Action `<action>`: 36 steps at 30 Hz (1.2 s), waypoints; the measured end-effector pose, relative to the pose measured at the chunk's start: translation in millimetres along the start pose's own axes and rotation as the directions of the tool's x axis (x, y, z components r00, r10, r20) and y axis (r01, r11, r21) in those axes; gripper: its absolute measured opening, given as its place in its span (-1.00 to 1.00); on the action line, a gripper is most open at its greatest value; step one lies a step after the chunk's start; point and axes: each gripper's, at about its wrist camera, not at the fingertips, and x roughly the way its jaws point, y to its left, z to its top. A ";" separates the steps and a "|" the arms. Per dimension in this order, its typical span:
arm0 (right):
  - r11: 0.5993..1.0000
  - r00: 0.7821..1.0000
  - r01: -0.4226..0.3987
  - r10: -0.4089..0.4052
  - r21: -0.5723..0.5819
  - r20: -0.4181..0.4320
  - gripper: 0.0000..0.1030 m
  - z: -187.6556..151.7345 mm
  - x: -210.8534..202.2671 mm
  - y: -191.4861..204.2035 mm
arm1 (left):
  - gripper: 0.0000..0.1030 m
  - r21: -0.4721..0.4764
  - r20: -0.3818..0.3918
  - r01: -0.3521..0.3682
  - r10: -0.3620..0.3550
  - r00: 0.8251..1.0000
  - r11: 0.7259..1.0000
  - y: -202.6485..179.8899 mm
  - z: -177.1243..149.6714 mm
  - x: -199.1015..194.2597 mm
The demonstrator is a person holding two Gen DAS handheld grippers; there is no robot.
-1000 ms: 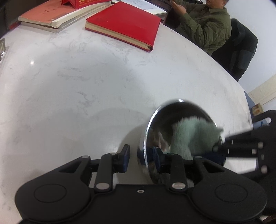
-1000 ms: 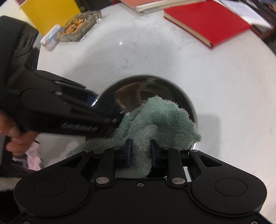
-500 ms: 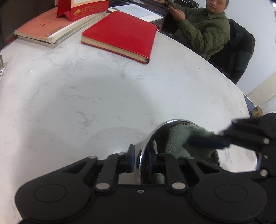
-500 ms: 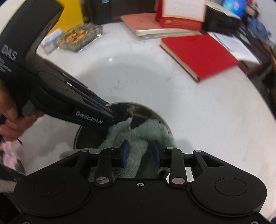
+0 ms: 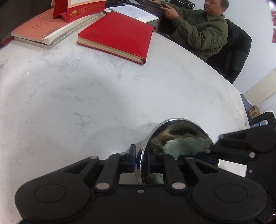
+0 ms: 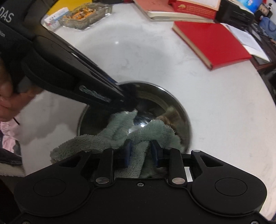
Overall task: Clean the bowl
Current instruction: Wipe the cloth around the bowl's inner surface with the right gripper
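Nearby, red notebook [image 6: 213, 43] and ashtray [image 6: 86, 15] flank bowl [image 6: 165, 103].

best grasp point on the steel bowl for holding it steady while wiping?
Grip the steel bowl by its thin rim, coming down from above on the side away from the cloth, one jaw inside, one outside. The wall is smooth and rounded, so only the rim gives purchase. The left gripper is pinched on the rim like that, leaving the hollow free for the right gripper.
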 end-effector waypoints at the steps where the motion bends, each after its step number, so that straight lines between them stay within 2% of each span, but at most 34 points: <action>1: 1.000 1.000 0.011 -0.011 -0.016 0.011 -0.51 4.1 2.2 0.7 | -0.78 -0.003 -0.002 0.000 0.000 1.000 1.000 0.0 0.5 0.1; 7: 0.998 0.998 0.057 -0.057 0.009 0.009 -0.52 4.4 5.8 -9.8 | -0.78 -0.018 0.004 -0.011 0.011 1.000 1.000 -3.3 -1.6 1.1; 10: 0.998 0.999 0.031 -0.030 0.055 -0.017 -0.50 -2.7 2.5 -11.0 | -0.77 -0.049 0.014 0.001 -0.001 1.000 0.999 -2.7 -4.4 1.8; 14: 0.998 1.000 -0.001 0.002 0.058 -0.026 -0.50 2.2 4.8 -7.0 | -0.75 -0.058 0.030 -0.005 0.007 1.000 0.998 -3.7 -7.9 1.5; 18: 0.999 1.000 0.026 -0.026 0.045 -0.014 -0.53 13.8 9.3 -11.7 | -0.75 -0.066 0.030 -0.007 0.009 0.999 0.998 -3.3 -8.0 2.4; 22: 0.997 0.998 0.051 -0.049 0.055 -0.035 -0.53 11.4 9.5 -14.9 | -0.75 -0.072 0.037 -0.005 0.008 0.999 0.997 -3.2 -8.3 3.7; 27: 0.996 0.999 0.002 0.002 0.088 -0.041 -0.53 8.9 7.0 -6.3 | -0.71 -0.068 0.039 -0.004 0.007 0.999 0.998 -3.1 -9.6 4.5; 33: 0.994 0.998 0.061 -0.059 0.086 -0.024 -0.53 12.7 8.9 -13.4 | -0.71 -0.062 0.036 -0.003 0.006 0.999 0.998 -3.9 -10.5 4.4; 36: 0.992 0.998 0.055 -0.052 0.116 -0.032 -0.52 3.2 5.1 -10.7 | -0.70 -0.060 0.036 -0.003 0.005 0.999 0.998 -5.3 -11.6 4.5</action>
